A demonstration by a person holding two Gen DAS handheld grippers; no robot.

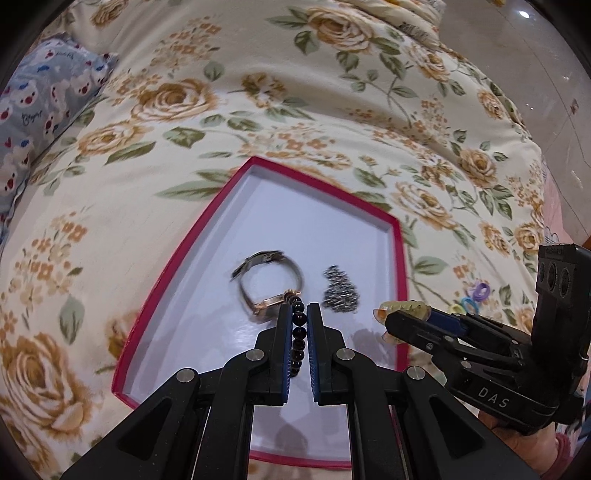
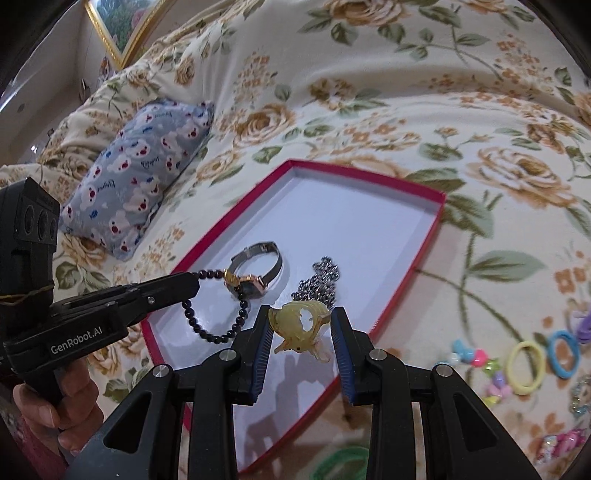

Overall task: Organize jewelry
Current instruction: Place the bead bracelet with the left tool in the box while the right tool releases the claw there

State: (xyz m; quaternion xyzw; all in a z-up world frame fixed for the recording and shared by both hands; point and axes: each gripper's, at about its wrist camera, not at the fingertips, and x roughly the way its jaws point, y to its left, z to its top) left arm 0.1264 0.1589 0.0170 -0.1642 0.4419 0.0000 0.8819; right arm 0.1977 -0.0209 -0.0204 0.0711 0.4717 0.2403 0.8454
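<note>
A red-rimmed box [image 1: 396, 236] with a white floor lies on the flowered bedspread; it also shows in the right wrist view [image 2: 436, 201]. Inside lie a wristwatch [image 1: 269, 286] [image 2: 258, 269] and a heap of silver chain [image 1: 340, 291] [image 2: 321, 282]. My left gripper [image 1: 298, 312] [image 2: 194, 282] is shut on a dark bead bracelet [image 1: 299, 339] [image 2: 218, 325], which hangs above the box floor beside the watch. My right gripper [image 2: 301, 319] [image 1: 388, 321] is shut on a yellow translucent hair claw [image 2: 299, 326] [image 1: 404, 308], held above the box's near right part.
A blue bear-print pillow [image 2: 136, 173] [image 1: 40, 110] lies to the left. Right of the box, on the bedspread, lie coloured hair ties [image 2: 524, 363] [image 1: 476, 295] and bright hair clips [image 2: 469, 356]. A green ring [image 2: 340, 461] lies near the box's front edge. A gold picture frame [image 2: 114, 33] stands behind the bed.
</note>
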